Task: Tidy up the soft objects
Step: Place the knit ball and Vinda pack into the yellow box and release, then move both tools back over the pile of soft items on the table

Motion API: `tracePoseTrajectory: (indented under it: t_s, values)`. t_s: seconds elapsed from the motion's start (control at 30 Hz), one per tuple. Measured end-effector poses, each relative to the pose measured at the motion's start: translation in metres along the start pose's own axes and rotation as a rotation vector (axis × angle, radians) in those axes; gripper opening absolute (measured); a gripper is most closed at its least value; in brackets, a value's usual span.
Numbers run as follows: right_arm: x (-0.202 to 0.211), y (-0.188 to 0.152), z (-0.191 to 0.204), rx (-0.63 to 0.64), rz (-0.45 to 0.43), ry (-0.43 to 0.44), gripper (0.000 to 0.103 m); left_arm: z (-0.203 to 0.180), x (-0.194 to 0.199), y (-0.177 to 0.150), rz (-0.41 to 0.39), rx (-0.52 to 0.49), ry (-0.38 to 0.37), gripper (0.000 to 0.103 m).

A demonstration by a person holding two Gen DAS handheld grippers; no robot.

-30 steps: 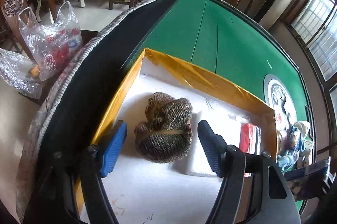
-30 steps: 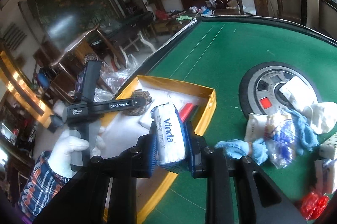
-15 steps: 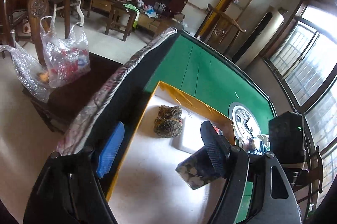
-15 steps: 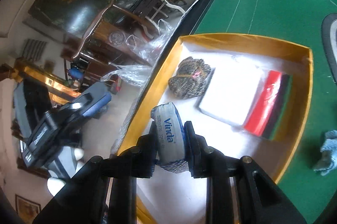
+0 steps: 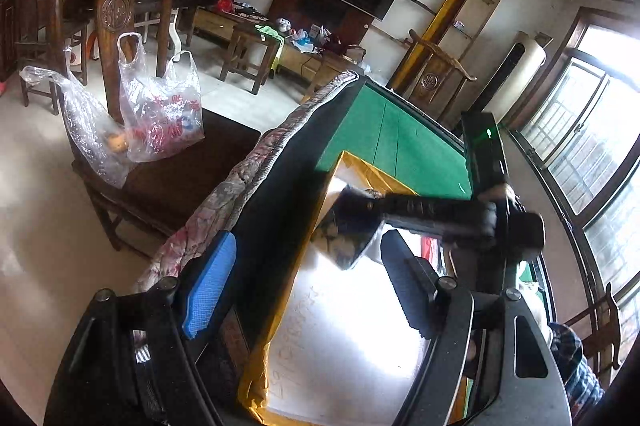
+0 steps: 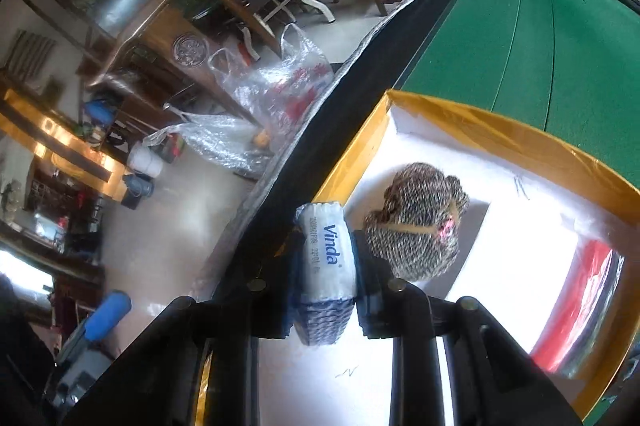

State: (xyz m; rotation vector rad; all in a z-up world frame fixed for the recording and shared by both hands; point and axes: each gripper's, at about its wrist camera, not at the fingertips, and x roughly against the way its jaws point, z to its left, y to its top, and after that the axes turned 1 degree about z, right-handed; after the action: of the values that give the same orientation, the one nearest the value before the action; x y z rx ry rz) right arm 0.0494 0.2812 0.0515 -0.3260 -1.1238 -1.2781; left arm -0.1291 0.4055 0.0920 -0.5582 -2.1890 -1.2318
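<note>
In the right wrist view my right gripper (image 6: 327, 280) is shut on a white and blue Vinda tissue pack (image 6: 326, 250), held upright over the near left part of a yellow-rimmed box (image 6: 500, 130) with a white floor. A brown knitted bundle (image 6: 416, 222) lies in the box just right of the pack. In the left wrist view my left gripper (image 5: 308, 286) is open and holds nothing, back over the box's left rim (image 5: 296, 290). The right gripper's body (image 5: 424, 214) crosses in front of it, with the pack's underside (image 5: 344, 244) showing.
A white pad (image 6: 520, 238) and a red packet (image 6: 580, 306) lie in the box's right half. The box sits on a green table (image 6: 540, 26) with a patterned cloth edge (image 5: 236, 186). Plastic bags (image 5: 160, 114) rest on a wooden chair (image 5: 116, 26) to the left.
My left gripper has drawn back and up from the knitted bundle, out to the box's left rim. My right gripper has carried the tissue pack down over the box, beside the bundle.
</note>
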Motion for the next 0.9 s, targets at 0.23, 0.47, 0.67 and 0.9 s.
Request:
tracePoseTrajectory:
  t_s: [0.23,0.47,0.67,0.9]
  values:
    - [0.015,0.021,-0.011,-0.084,-0.071,-0.008,0.052,-0.005,0.001,-0.006,0.015,-0.006,-0.008,0.075]
    - [0.07,0.015,-0.005,-0.019,-0.212,-0.042,0.056,-0.017,0.005,-0.012,0.012,-0.023,-0.009,0.075]
    - [0.125,-0.023,-0.012,0.085,-0.316,-0.134,0.057,-0.047,0.011,-0.026,-0.014,-0.078,0.003,0.075]
    - [0.183,-0.087,-0.078,0.032,-0.403,-0.28,0.059,-0.105,0.001,-0.052,0.04,-0.153,-0.076,0.075]
